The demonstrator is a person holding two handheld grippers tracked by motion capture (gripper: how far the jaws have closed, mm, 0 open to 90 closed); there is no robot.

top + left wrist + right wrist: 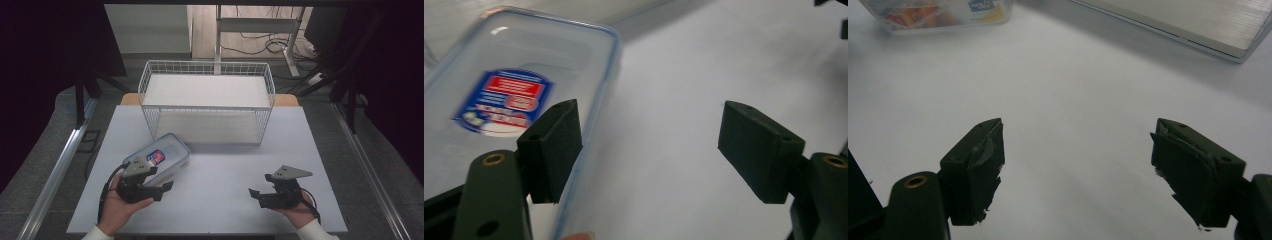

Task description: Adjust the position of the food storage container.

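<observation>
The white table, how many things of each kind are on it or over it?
Clear plastic box with a blue-edged lid and a blue and red sticker: 1
White wire basket: 1
Black hand-held grippers, jaws apart: 2, left and right
Total: 4

We see a clear container (pixel 161 157) with blue-edged lid and red-blue label, a white wire basket (pixel 207 100), black grippers.

Dim, even light; close views soft, edges dark.
</observation>
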